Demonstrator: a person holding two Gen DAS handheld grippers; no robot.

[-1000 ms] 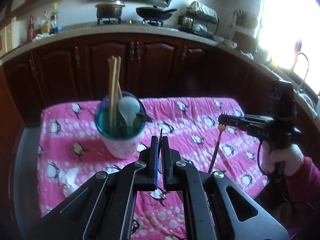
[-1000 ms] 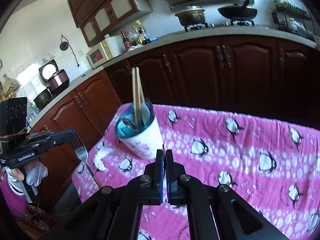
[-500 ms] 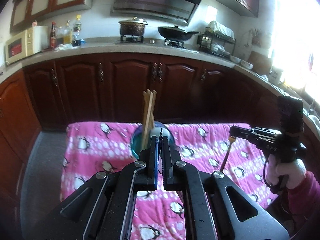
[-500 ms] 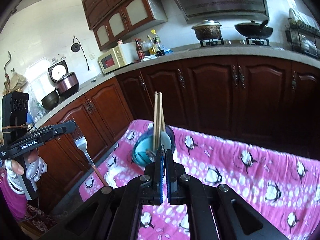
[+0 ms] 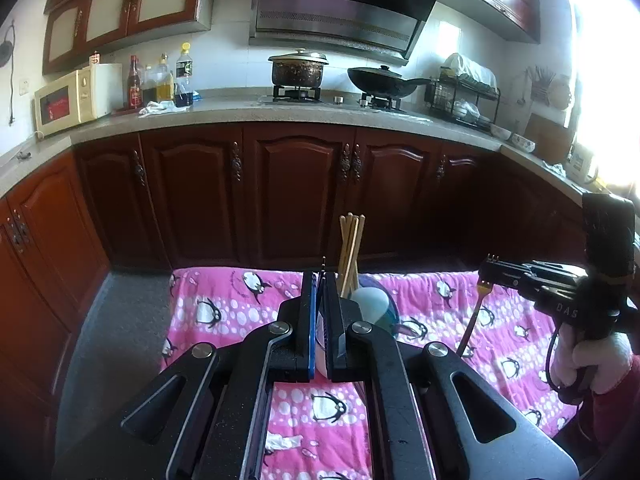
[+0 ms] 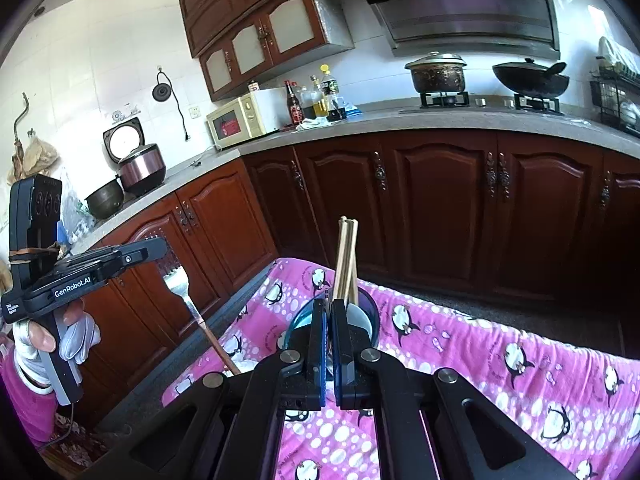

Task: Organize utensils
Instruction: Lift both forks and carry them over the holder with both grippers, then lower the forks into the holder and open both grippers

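The left gripper [image 6: 160, 248] has its fingers pressed together on the neck of a silver-headed fork with a reddish-brown handle [image 6: 182, 290]. The tines sit just under the fingertips and the handle slopes down toward the near left corner of the table, in the air and clear of the cloth. A white-gloved hand [image 6: 76, 336] holds this gripper off the table's left edge. The right gripper [image 5: 489, 270] is likewise clamped on a gold-tinted metal fork with a dark slim handle [image 5: 482, 288]. Its tines poke up just above the fingers and its handle hangs down over the right part of the table (whether the tip touches the cloth cannot be told). Each wrist view shows its own two blue-padded fingers nearly meeting, with only a thin sliver of metal between them. A white cup with a translucent blue rim [image 6: 298, 318] stands upright on the pink penguin-print tablecloth [image 6: 480, 352] near the table's far edge, between the two grippers and apart from both. It holds a bundle of pale wooden chopsticks [image 6: 346, 260] standing tall and a white rounded spoon [image 5: 372, 304] leaning inside.
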